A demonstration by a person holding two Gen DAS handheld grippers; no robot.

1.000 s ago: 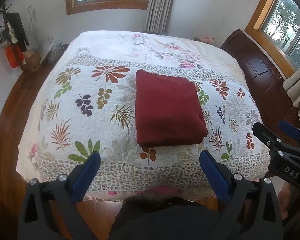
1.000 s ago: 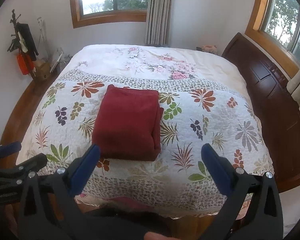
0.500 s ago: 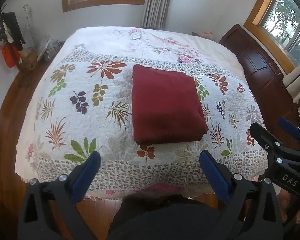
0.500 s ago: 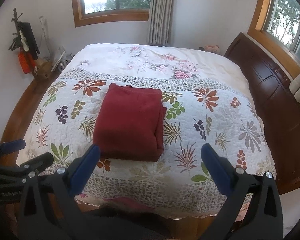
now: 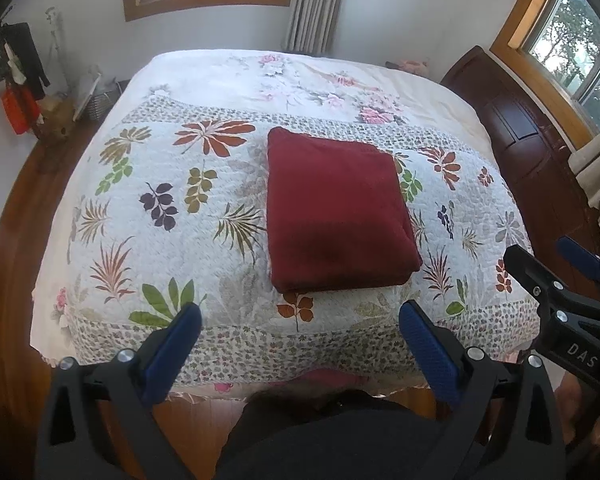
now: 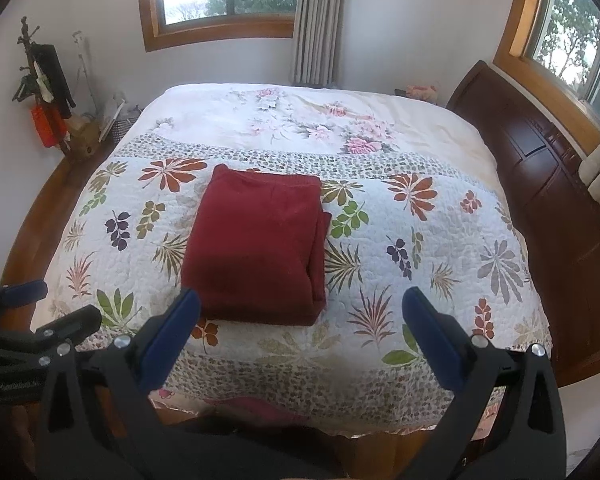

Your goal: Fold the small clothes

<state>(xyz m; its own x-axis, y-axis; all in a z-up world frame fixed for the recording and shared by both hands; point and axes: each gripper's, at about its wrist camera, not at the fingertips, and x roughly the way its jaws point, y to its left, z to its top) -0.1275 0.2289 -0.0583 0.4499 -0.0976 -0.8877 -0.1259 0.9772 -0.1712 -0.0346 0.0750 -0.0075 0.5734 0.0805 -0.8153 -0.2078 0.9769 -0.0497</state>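
A dark red garment (image 5: 336,208) (image 6: 256,248) lies folded into a neat rectangle on the leaf-patterned quilt (image 5: 160,208) (image 6: 420,240) of the bed. My left gripper (image 5: 300,320) hangs open over the bed's near edge, short of the garment, with nothing between its blue pads. My right gripper (image 6: 300,304) is open too, level with the garment's near edge, empty. In the left wrist view the right gripper (image 5: 556,264) shows at the right edge. The left gripper (image 6: 40,308) appears at the lower left of the right wrist view.
A dark wooden headboard (image 5: 540,152) (image 6: 560,184) runs along the bed's right side. A coat stand with hanging items (image 5: 16,80) (image 6: 44,92) and a wire basket (image 6: 122,124) stand by the left wall. Wooden floor (image 5: 12,240) borders the bed. The person's dark clothing (image 5: 340,440) fills the bottom.
Both grippers have drifted slightly, so the bed and garment shift a little in view. The garment has not moved on the quilt, and both grippers stay open.
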